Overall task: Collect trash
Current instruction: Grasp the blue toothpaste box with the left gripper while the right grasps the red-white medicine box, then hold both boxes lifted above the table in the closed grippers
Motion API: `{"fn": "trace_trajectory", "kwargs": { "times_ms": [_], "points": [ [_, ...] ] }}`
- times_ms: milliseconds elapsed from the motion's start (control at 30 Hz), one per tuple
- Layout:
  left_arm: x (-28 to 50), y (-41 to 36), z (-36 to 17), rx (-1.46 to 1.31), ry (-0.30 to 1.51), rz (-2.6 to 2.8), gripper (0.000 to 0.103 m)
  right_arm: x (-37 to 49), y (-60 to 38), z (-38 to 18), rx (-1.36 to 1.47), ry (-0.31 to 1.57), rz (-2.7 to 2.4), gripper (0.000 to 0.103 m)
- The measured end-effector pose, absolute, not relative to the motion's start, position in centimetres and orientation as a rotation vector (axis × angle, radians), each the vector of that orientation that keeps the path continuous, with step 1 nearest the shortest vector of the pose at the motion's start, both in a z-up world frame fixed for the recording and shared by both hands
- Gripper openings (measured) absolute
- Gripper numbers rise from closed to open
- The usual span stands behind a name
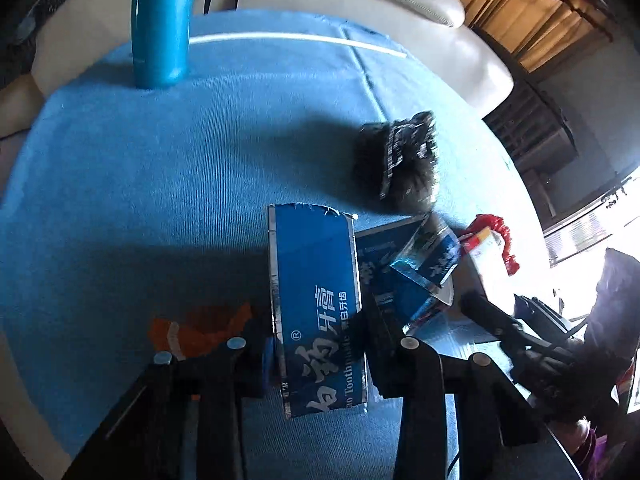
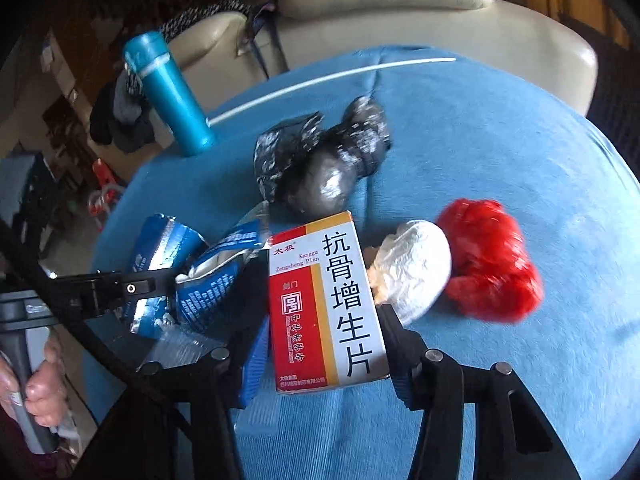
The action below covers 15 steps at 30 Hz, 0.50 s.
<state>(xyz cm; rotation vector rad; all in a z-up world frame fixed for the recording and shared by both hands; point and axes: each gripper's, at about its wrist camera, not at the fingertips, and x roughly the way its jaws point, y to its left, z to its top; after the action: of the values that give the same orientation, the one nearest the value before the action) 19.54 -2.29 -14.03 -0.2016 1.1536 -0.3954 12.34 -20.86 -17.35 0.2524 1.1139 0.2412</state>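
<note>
A blue toothpaste box (image 1: 316,280) lies lengthwise between the jaws of my left gripper (image 1: 320,332), and both pads press on its long sides. In the right wrist view a red and white medicine box (image 2: 328,300) is clamped the same way in my right gripper (image 2: 326,328). Loose on the blue cloth are a crumpled black bag (image 2: 320,164), a white paper wad (image 2: 412,272), a red plastic bag (image 2: 488,260) and a crushed blue carton (image 2: 192,276). An orange scrap (image 1: 200,328) lies left of my left fingers.
A tall blue flask (image 2: 168,92) stands at the cloth's far left edge, with a thin white stick (image 2: 332,76) lying behind the trash. A cream sofa (image 2: 400,0) backs the table. A hand (image 2: 40,380) holds the other gripper's handle at lower left.
</note>
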Motion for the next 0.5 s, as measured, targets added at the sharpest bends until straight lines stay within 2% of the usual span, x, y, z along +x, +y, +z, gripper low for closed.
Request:
{"fn": "trace_trajectory", "kwargs": {
  "times_ms": [333, 500],
  "points": [
    [15.4, -1.9, -7.7, -0.127, 0.960, -0.387, 0.038, 6.2, -25.9, -12.2, 0.424, 0.972, 0.205, 0.054],
    [12.0, -3.6, -6.1, -0.046, 0.950, -0.443, 0.038, 2.9, -26.6, -11.2, 0.446, 0.962, 0.155, 0.054]
  ]
}}
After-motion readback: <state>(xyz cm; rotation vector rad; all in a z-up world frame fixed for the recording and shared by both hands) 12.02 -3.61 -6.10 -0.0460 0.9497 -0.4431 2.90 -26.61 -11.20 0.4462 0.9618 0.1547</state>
